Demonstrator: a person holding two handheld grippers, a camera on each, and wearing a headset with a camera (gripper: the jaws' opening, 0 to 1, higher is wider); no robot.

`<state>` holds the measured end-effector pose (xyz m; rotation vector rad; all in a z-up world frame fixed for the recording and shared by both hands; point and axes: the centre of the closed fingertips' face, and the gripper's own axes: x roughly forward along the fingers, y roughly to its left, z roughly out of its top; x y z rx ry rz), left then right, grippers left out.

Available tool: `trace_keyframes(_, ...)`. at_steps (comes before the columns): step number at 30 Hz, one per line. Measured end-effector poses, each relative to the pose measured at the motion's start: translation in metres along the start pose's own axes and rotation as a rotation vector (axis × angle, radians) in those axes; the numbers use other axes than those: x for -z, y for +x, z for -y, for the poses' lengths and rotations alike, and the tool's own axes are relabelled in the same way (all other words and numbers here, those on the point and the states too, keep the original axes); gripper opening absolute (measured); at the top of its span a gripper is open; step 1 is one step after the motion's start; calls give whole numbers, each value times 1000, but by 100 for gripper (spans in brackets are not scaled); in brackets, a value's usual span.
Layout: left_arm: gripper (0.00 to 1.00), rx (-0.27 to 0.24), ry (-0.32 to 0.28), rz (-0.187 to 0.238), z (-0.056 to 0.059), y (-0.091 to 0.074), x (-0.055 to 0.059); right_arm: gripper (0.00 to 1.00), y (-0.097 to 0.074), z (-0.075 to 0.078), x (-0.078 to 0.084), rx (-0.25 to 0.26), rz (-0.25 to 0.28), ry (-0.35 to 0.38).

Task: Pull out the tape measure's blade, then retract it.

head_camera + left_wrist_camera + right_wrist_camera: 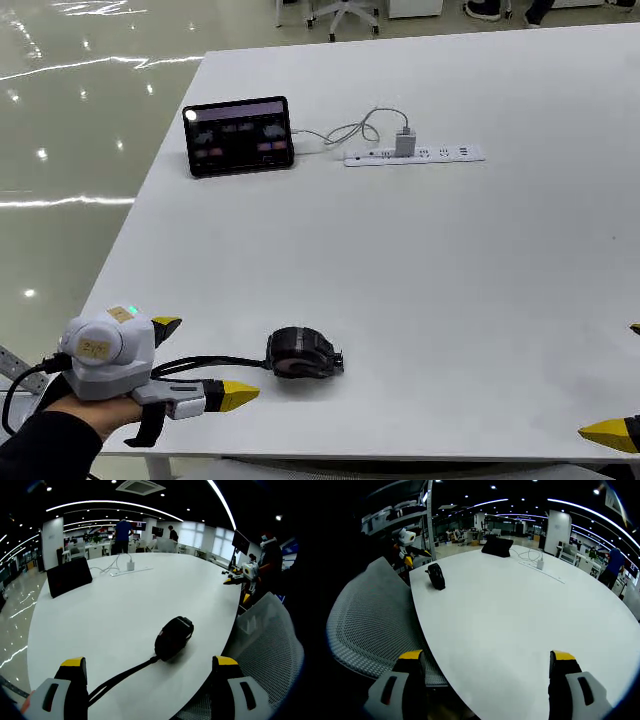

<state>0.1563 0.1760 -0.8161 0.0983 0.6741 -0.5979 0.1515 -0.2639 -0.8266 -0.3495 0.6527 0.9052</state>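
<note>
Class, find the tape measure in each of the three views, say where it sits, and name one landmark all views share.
Head view: tape measure low, left of centre, near the table's front edge.
Left gripper view: tape measure at the centre, slightly low.
Right gripper view: tape measure upper left, by the table's edge.
Shared landmark: the dark tablet.

The left gripper (203, 359) was held low at the near left, jaws spread wide; the right gripper (622, 382) was likewise spread.
</note>
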Motion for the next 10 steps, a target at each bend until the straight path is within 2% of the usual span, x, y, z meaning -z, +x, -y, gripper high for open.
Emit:
trace_keyframes(6, 100, -6, 0, -2, -4, -2, 1, 99, 1, 2, -1, 1, 1, -1)
trace_keyframes(10, 100, 1, 0, -4, -3, -2, 1, 99, 1, 2, -1, -1, 4, -6)
